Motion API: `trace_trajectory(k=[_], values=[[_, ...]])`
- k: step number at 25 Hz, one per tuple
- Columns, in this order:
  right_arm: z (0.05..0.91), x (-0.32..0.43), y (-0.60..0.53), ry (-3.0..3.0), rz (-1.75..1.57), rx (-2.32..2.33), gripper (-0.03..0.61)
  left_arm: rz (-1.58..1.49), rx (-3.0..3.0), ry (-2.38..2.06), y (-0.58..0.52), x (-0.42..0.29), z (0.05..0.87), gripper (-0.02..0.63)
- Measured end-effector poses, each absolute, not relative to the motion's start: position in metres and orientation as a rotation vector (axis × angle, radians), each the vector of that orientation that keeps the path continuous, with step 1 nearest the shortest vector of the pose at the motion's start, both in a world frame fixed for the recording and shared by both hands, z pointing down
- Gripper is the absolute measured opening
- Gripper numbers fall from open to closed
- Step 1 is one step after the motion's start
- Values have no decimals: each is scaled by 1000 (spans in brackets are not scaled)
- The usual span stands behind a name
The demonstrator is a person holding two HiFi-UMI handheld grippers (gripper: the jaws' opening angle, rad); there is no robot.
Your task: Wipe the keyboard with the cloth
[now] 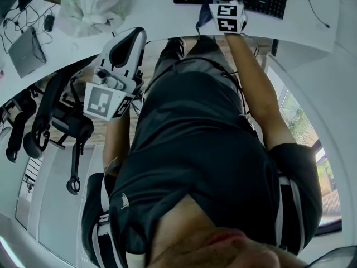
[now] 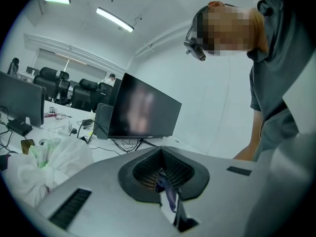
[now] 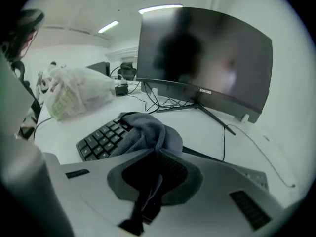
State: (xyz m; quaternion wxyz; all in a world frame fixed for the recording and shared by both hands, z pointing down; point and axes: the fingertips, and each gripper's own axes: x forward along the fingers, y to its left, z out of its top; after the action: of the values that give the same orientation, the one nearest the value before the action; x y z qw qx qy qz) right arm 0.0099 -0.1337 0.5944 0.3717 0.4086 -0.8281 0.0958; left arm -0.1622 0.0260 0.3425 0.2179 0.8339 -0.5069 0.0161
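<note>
The cloth is grey-blue and soft. It lies bunched up on the right end of the black keyboard. It covers some of the keys there. The rest of the keys show to the left of it.

The right gripper has the cloth. Its jaws are closed tight on a fold of it, and the cloth bulges out in front of the tips, down on the keys.

The keyboard sits on a white worktop. Behind it stands a big dark monitor on thin legs. A thin wire runs over the worktop to the right of the keyboard. To the left lies a puffy white plastic bag.

The left gripper is not at the keyboard. In the head view it is held up near the person's body, off the edge of the worktop, well apart from the right gripper. Its jaws are pressed together. A thin bluish strip shows where they meet, and I cannot tell what it is. This gripper points up toward the monitor and the bag.

Black office chairs stand on the floor at the person's left side.
</note>
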Motion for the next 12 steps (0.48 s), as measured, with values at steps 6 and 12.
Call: trace_trajectory(k=[6,12], values=[[603,-64,-75,-2220,156,782,31,47,2325,-1365,21,-149,344,5],[601,-6,-95,-2171,224,889,31,53,2324,-1371,20,-151,343,5]])
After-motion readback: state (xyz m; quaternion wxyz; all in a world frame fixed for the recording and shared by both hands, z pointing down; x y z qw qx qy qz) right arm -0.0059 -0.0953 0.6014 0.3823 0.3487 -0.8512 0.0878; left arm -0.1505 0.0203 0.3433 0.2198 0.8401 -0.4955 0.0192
